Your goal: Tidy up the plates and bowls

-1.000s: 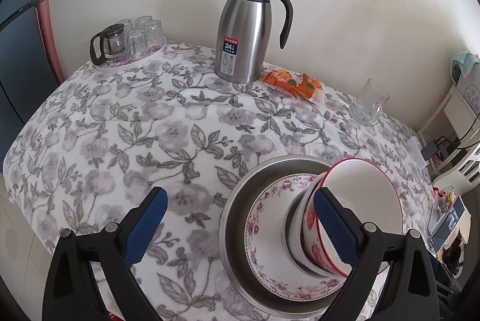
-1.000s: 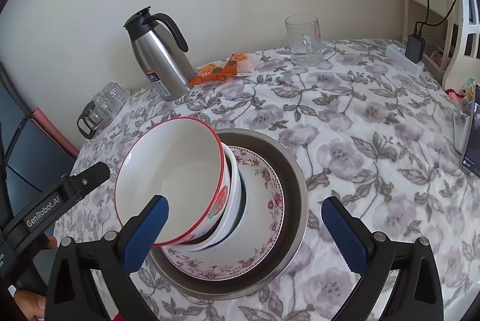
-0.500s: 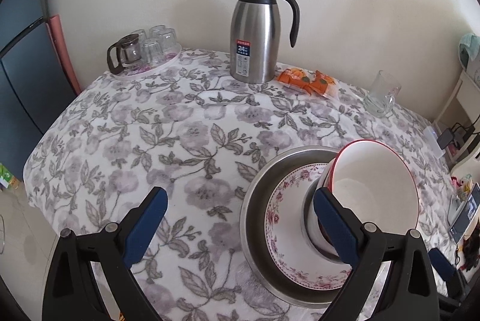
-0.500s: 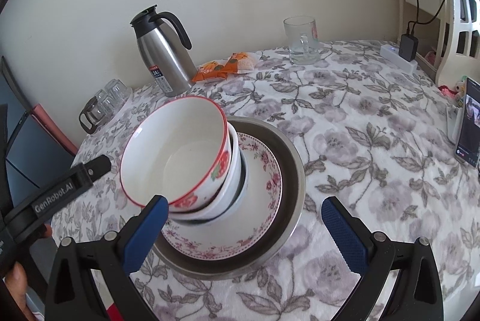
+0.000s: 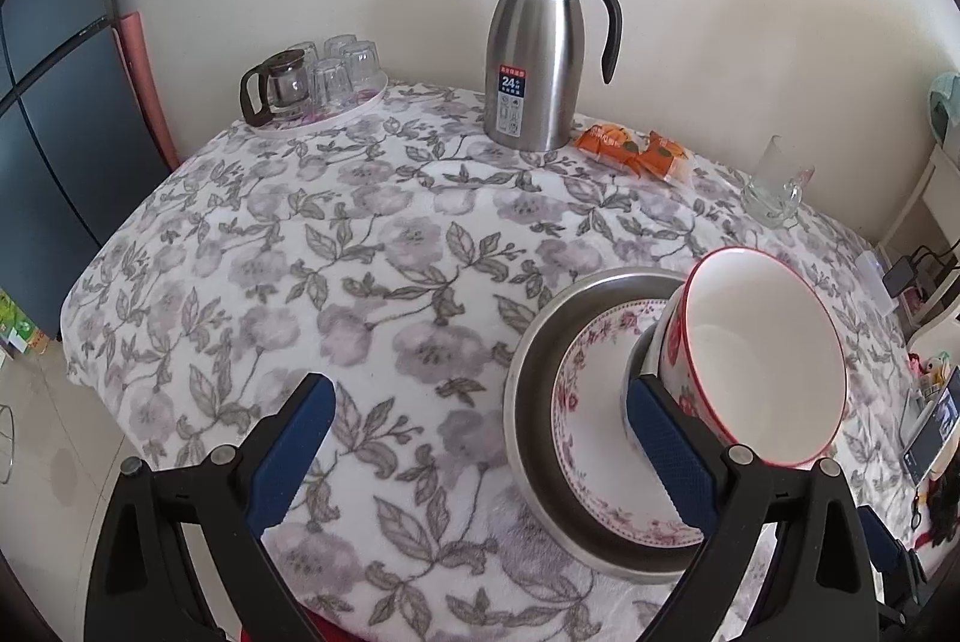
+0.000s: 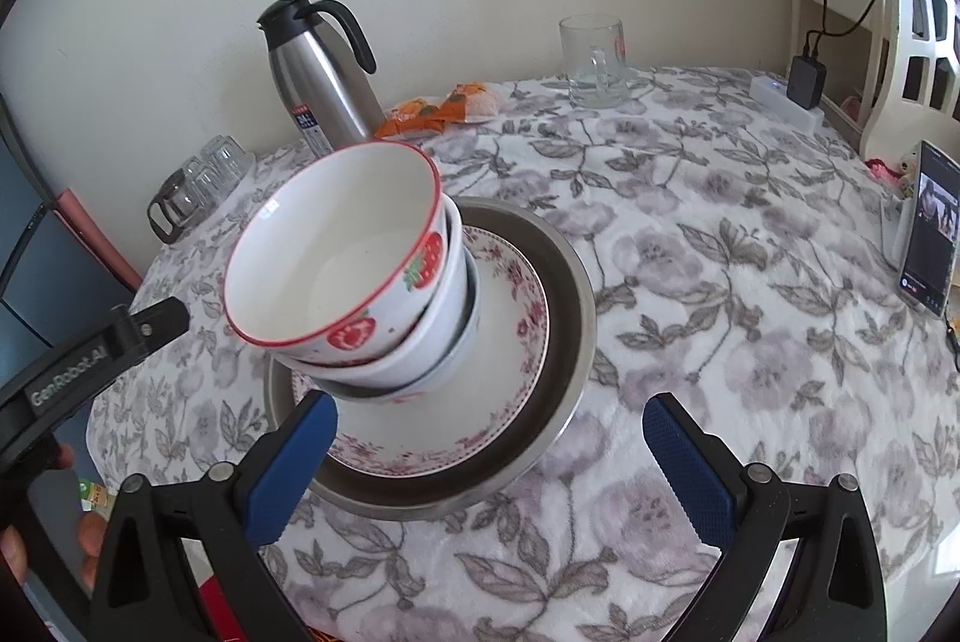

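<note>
On the floral tablecloth point(image 6: 750, 246) a steel basin point(image 6: 570, 318) is seen holding a floral-rimmed plate point(image 6: 510, 342), and on the plate three nested bowls are stacked, topped by a strawberry-patterned bowl point(image 6: 336, 246) that is tilted. Compared with a second ago, both cameras have been drawn back, so more cloth is shown before the stack. Both the left gripper point(image 5: 480, 456) and the right gripper point(image 6: 489, 468) are held wide apart, gripping nothing. Behind stand a steel thermos point(image 5: 534, 60), orange packets point(image 5: 636, 150), a glass mug point(image 6: 594, 60) and what appear to be upturned glasses on a tray point(image 5: 324, 114).
</note>
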Demonstrator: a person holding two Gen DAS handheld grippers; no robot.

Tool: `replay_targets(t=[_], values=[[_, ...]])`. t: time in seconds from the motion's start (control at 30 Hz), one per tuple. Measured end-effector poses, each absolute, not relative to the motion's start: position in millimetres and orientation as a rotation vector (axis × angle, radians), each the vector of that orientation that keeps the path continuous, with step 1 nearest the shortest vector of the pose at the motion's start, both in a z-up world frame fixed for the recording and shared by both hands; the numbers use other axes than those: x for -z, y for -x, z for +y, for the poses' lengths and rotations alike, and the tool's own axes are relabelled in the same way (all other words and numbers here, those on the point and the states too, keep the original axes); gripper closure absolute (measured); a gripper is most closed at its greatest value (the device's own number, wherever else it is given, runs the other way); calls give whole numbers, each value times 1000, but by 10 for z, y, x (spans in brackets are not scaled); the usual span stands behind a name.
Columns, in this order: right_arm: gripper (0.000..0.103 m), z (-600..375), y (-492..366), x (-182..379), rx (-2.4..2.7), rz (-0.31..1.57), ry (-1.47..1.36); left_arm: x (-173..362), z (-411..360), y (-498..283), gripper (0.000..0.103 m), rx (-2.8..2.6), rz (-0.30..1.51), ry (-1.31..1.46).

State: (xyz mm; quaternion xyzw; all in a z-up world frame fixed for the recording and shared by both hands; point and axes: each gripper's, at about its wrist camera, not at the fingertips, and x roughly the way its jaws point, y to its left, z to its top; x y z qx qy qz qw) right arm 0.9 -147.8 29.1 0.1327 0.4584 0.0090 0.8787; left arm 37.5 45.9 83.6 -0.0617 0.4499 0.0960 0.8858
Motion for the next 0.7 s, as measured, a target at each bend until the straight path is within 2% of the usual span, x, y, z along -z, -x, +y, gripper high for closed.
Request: replay_targets(t=[0.7], values=[[0, -1631, 71, 163, 77, 1134, -242, -270, 326, -214, 5, -151, 1213, 107]])
